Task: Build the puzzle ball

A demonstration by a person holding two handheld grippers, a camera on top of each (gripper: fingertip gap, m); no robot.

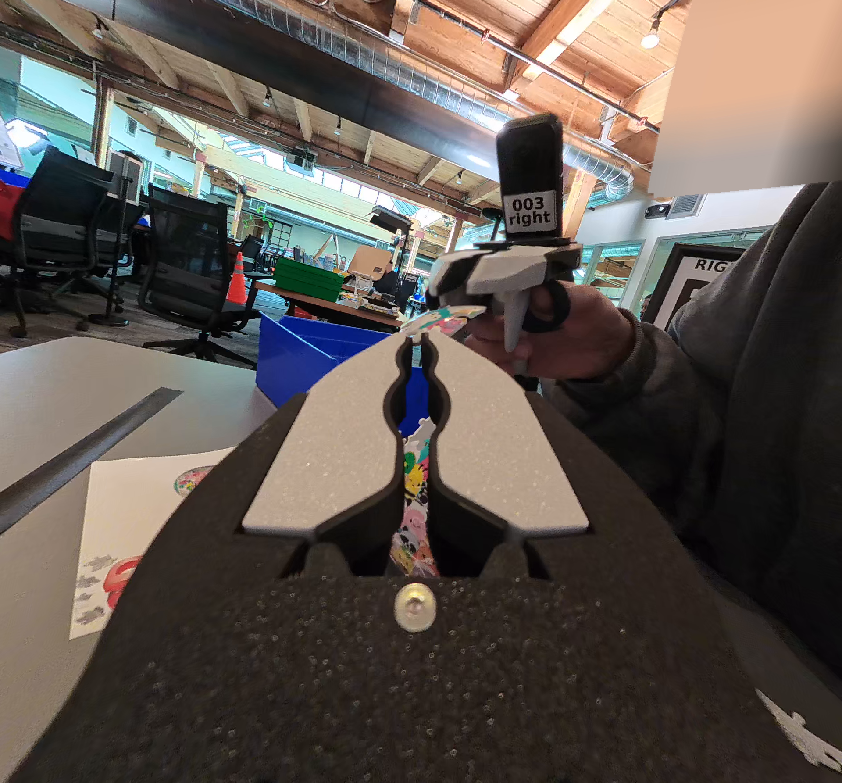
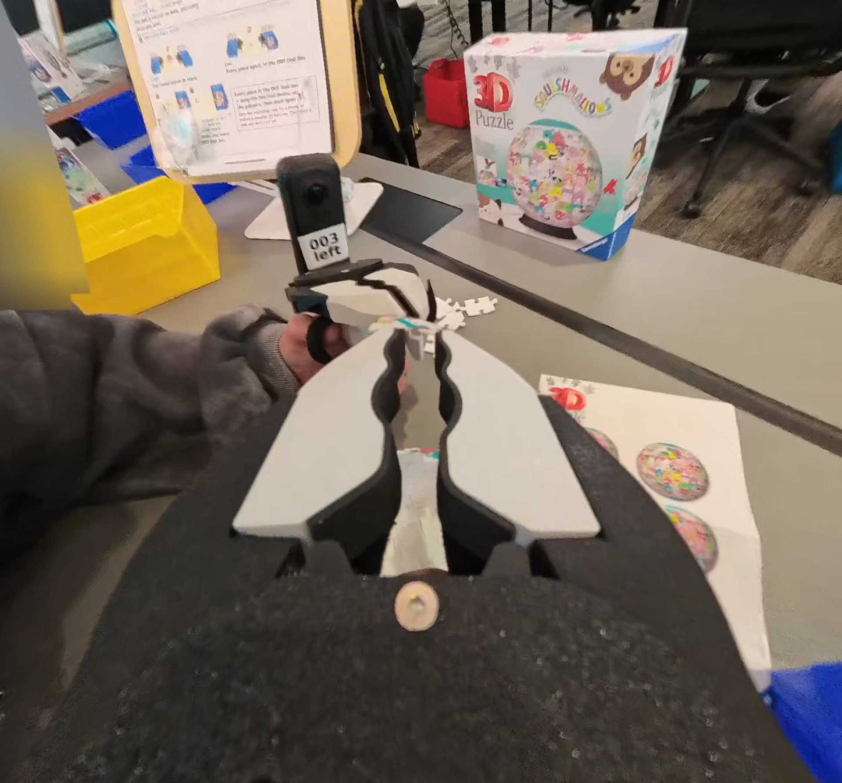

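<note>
Puzzle piece [image 1: 439, 321] carries pink, teal and white cartoon print; bins are blue [image 1: 305, 351] and yellow [image 2: 146, 241]; table [image 2: 683, 305] grey.

The left gripper [image 1: 415, 342] is being held raised, its fingers [image 1: 364, 396] nearly closed with the tips pinched together. The right gripper [image 2: 417, 337] is being held opposite it, tip to tip, its fingers [image 2: 483, 419] likewise drawn in close. Each handle is being gripped by a hand [image 1: 574, 332] in a grey sleeve [image 2: 114, 396], one finger being hooked through a black trigger loop.
</note>
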